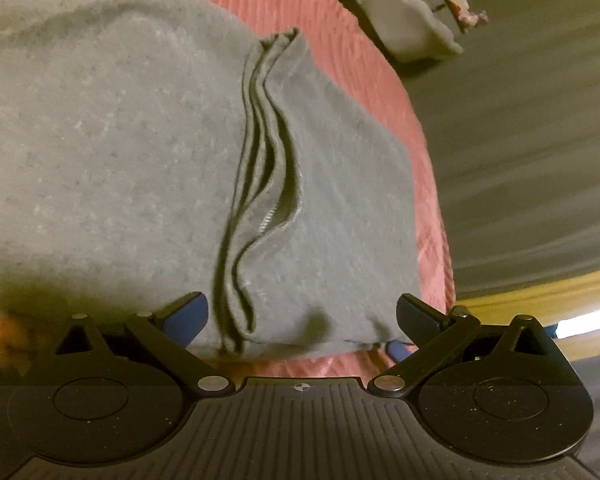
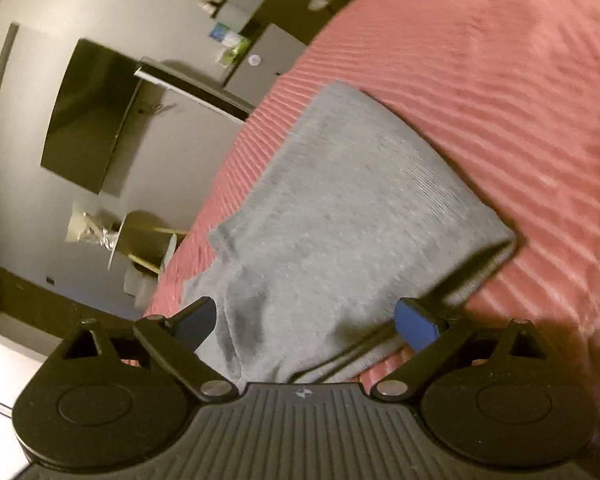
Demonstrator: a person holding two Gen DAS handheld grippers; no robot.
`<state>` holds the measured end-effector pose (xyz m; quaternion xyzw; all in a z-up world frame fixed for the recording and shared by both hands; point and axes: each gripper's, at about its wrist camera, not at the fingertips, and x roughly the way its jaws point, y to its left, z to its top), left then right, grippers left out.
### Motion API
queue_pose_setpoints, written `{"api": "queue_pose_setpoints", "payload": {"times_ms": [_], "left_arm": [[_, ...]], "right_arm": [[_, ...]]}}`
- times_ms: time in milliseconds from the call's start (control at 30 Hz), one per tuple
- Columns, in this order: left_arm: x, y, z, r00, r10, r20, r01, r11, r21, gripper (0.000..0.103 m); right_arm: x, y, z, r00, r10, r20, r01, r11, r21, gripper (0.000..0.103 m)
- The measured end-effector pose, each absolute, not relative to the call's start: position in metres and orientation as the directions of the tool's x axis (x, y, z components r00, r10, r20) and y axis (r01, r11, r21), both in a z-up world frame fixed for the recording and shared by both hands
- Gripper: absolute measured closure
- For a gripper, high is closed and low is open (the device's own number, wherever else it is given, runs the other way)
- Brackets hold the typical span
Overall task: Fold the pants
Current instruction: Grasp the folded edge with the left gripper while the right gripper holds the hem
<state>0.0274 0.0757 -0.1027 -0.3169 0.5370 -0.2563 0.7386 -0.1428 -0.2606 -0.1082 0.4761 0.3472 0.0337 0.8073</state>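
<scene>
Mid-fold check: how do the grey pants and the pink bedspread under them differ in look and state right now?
The pants are flat grey knit; the bedspread is pink with ribbed ridges. The pants are folded into a stack, layered edges showing along one side; the bedspread lies spread in a single sheet. The pants cover only a patch near the bed's edge; the bedspread stretches well beyond them. Both are soft fabric lying still, and neither is gripped.

Soft grey knit pants (image 1: 112, 140), ribbed pink cloth bedcover (image 2: 500, 80), matt black plastic fingers (image 1: 418, 318)
</scene>
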Motion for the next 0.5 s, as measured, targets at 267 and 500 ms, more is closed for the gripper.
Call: {"api": "queue_pose_setpoints", "payload": {"times_ms": [267, 500], "left_arm": [[0.037, 0.056, -0.099, 0.304, -0.677, -0.671, 0.111, 0.724, -0.681, 0.002], [0.046, 0.042, -0.103, 0.293, -0.700, -0.652, 0.152, 0.707, -0.690, 0.020]], "right_arm": [[-0.143, -0.272, -0.123, 0.783, 0.404, -0.473, 0.285, 0.442, 0.850, 0.007], [-0.145, -0.282, -0.133, 0.806, 0.395, -0.440, 0.303, 0.363, 0.881, 0.007]]}}
